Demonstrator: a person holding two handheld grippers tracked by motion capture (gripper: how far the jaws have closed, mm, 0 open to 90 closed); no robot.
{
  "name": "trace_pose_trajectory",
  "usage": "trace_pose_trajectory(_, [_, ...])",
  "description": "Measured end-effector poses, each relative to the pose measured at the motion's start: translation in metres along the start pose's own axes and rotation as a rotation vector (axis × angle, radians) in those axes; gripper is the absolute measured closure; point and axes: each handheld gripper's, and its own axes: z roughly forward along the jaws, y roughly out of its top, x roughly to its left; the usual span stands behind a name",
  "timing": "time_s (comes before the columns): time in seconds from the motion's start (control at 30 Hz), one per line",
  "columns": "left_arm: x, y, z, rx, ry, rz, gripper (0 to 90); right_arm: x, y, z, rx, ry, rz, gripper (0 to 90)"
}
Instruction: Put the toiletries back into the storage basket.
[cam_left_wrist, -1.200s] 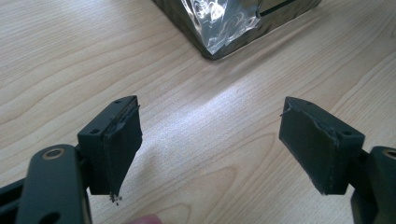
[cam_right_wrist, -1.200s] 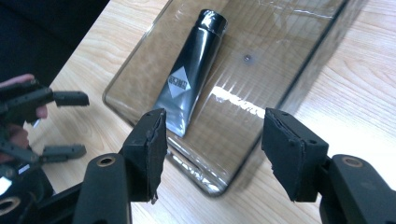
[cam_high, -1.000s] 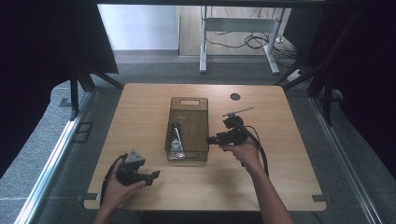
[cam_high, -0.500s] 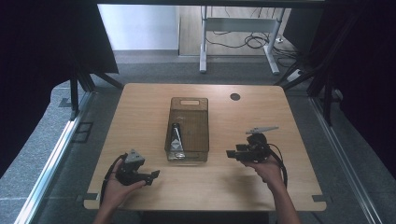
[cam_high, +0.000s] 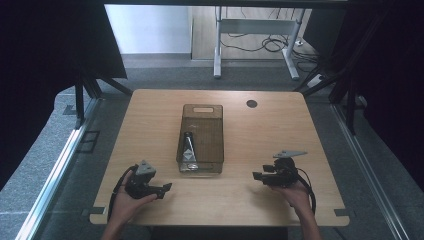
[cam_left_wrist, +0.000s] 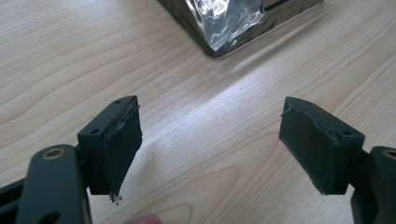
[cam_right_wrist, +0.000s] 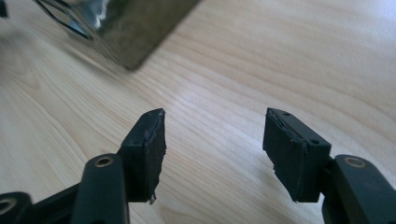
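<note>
Bin (cam_high: 202, 137) | stood mid-table, long axis near-to-far, foil packet (cam_high: 188, 150) inside | left gripper (cam_high: 162, 190) and right gripper (cam_high: 257, 176) flanked its near end, about equally close, jaws spread, empty.

The table (cam_high: 150, 125) is light tan wood with a fine, wavy grain pattern of darker brown lines. A small round black hole cover (cam_high: 251, 103) sits in its far surface.

The bin (cam_high: 201, 137) is translucent smoky brown with a darker rim. The packet (cam_high: 188, 150) inside it is shiny silver foil with crinkled highlights and a dark top.

The left gripper (cam_high: 165, 188) is black, topped by a grey three-cornered plate. The right gripper (cam_high: 256, 175) is black, with the same grey plate. Both trail black cables.

The pads (cam_left_wrist: 122, 140) of the left gripper are matte black with frayed edges. The pads (cam_right_wrist: 150, 147) of the right gripper match.

The floor (cam_high: 50, 165) is speckled dark grey.
</note>
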Motion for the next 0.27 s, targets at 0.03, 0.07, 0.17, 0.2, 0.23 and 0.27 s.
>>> trace_pose_trajectory(0.03, [0.0001,-0.0001,-0.0002,-0.001,0.001,-0.001,21.3,0.0002,-0.0005,-0.0003,-0.003,-0.009,0.0,38.8])
trace_pose_trajectory(0.07, [0.0001,-0.0001,-0.0003,-0.001,0.001,-0.001,21.3,-0.0003,-0.0011,-0.0012,-0.015,-0.007,0.007,38.8])
trace_pose_trajectory(0.17, [-0.0001,-0.0001,0.0,-0.001,-0.002,0.0,21.3,-0.0001,-0.0007,-0.0051,-0.056,-0.024,0.005,38.7])
trace_pose_trajectory(0.2, [0.0001,0.0,0.0001,0.0,-0.003,0.002,21.3,-0.0001,-0.0008,-0.0063,-0.069,-0.028,0.006,38.2])
trace_pose_trajectory(0.23, [0.0,0.0001,0.0002,0.0,-0.003,0.003,21.3,-0.0004,-0.0011,-0.0068,-0.082,-0.029,0.009,37.3])
trace_pose_trajectory(0.27, [0.0001,0.0001,0.0002,0.0,-0.004,0.002,21.3,-0.001,-0.0019,-0.0068,-0.088,-0.031,0.013,36.5])
